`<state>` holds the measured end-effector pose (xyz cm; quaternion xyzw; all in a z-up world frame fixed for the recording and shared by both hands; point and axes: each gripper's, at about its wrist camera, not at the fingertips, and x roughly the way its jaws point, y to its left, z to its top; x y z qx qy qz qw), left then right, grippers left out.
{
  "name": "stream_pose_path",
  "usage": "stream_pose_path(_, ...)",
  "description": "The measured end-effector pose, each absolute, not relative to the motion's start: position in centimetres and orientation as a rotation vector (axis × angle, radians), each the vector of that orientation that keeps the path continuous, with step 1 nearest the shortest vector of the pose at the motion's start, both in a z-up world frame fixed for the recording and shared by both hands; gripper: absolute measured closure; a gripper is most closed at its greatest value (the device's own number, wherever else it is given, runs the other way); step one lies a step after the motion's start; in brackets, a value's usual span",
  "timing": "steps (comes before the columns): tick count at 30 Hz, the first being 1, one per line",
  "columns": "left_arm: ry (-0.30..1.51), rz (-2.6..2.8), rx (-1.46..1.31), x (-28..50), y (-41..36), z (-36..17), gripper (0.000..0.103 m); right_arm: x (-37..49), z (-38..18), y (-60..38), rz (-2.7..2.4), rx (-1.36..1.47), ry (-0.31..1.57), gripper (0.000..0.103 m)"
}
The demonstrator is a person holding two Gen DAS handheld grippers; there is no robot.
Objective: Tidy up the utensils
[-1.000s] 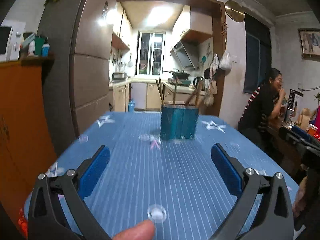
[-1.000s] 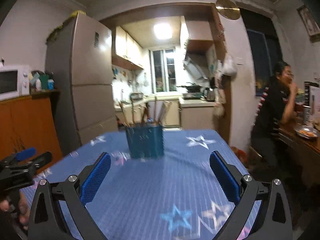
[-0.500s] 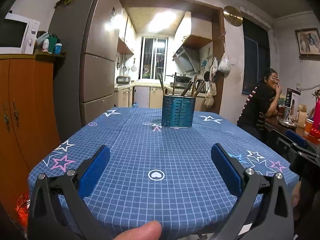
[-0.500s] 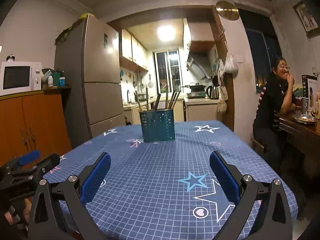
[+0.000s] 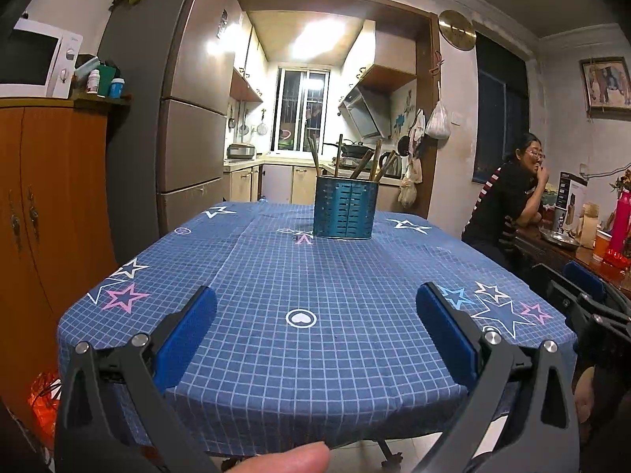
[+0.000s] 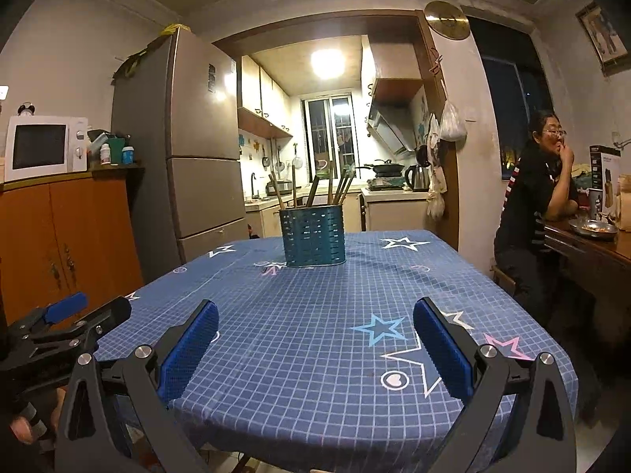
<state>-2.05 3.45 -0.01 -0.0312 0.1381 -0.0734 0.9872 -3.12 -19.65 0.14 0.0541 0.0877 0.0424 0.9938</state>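
Left wrist view. The left gripper [image 5: 315,327] is held low at the near edge of the counter [image 5: 315,378], its two blue-padded fingers [image 5: 185,339] spread wide and released, with nothing between them. The counter is covered by a blue checked cloth printed with stars. Toward the far end stands the utensil holder [image 5: 344,209] — a teal perforated cylinder, upright, well apart from the fingers. Several wooden-handled utensils [image 5: 364,163] stand in it, leaning outward at different angles. A fingertip [image 5: 284,459] of the person holding the tool shows at the bottom edge. The right gripper [image 5: 583,299] enters at the right margin, beside the counter's right edge. A seated person [image 5: 508,205] leans on a separate table at the far right.

Right wrist view. The right gripper [image 6: 315,335] likewise hovers at the near edge of the counter [image 6: 315,394], its fingers [image 6: 441,347] parted and released, grasping nothing. The utensil holder [image 6: 313,236] stands upright on the far half of the cloth, slightly left of centre, with the utensils [image 6: 333,185] rising from its rim. The left gripper [image 6: 75,319] appears at the lower left, off the counter's left edge — its fingers also apart. Behind the counter are a refrigerator [image 6: 197,149] and, on an orange cabinet [image 6: 67,236], a microwave [image 6: 43,148].
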Motion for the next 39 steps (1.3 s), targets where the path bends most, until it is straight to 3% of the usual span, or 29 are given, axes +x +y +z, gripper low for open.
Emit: stream_pose_path(39,0.306,-0.171,-0.012,-1.3,2.0,-1.0,0.005,-3.1,-0.8,-19.4,0.096,0.120,0.204,0.004)
